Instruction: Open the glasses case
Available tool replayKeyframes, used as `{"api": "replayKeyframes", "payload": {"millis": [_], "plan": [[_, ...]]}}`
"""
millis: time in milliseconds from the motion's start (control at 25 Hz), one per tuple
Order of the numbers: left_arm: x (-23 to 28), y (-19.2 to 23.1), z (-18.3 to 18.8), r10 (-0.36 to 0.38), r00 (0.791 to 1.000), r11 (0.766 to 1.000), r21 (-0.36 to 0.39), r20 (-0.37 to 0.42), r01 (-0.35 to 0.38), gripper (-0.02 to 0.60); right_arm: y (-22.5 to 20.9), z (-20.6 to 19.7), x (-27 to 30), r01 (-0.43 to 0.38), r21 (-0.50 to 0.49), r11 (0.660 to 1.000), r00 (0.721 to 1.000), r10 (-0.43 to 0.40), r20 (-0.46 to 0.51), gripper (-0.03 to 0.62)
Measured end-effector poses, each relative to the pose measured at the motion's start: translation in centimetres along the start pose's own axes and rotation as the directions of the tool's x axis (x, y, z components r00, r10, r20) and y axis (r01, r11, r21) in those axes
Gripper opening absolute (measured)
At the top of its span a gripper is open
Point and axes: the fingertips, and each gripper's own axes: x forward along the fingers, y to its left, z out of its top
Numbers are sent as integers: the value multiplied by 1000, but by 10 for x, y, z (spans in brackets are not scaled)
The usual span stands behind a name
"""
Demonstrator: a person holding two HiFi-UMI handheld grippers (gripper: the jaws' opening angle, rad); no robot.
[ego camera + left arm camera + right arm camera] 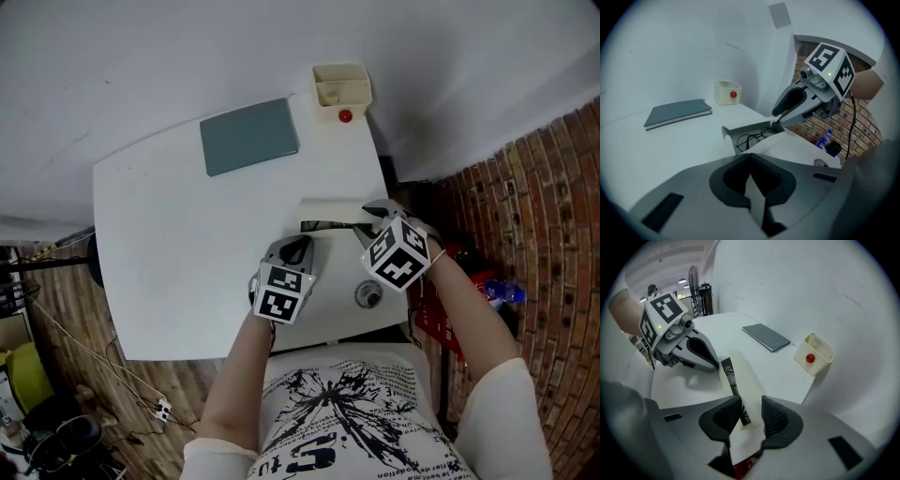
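White table [159, 272] carries the work, with a brick wall off to your right. Your right gripper [746, 404] is pinched on the lid flap [739, 373] of the glasses case [328, 220], which lies near the table's front right edge. Swing the flap back slowly about its hinge. Your left gripper [750, 161] looks clenched on the case's near edge, so keep it pinned there.

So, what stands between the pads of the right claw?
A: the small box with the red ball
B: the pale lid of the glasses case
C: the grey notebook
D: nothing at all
B: in the right gripper view the lid of the glasses case runs up between the pads of the right claw.
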Motion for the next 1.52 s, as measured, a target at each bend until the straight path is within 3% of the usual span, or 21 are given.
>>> {"api": "replayKeyframes", "payload": {"millis": [280, 520, 1000, 1360, 1520], "plan": [[0, -1, 1, -2, 1000, 1000, -1, -3, 2, 14, -26, 13, 3, 17, 9, 1000, 999, -18, 48, 87], [0, 0, 3, 4, 1000, 1000, -2, -3, -4, 14, -48, 20, 14, 45, -41, 998, 998, -43, 53, 74], [7, 7, -1, 44, 999, 995, -84, -9, -44, 14, -73, 23, 39, 72, -25, 997, 995, -70, 73, 120], [5, 11, 7, 47, 999, 995, -87, -5, -47, 14, -76, 24, 41, 84, 2, 996, 990, -83, 114, 124], [5, 11, 8, 41, 999, 995, -91, -4, -41, 14, -78, 25, 30, 116, 73, 991, 982, -125, 139, 201]]}}
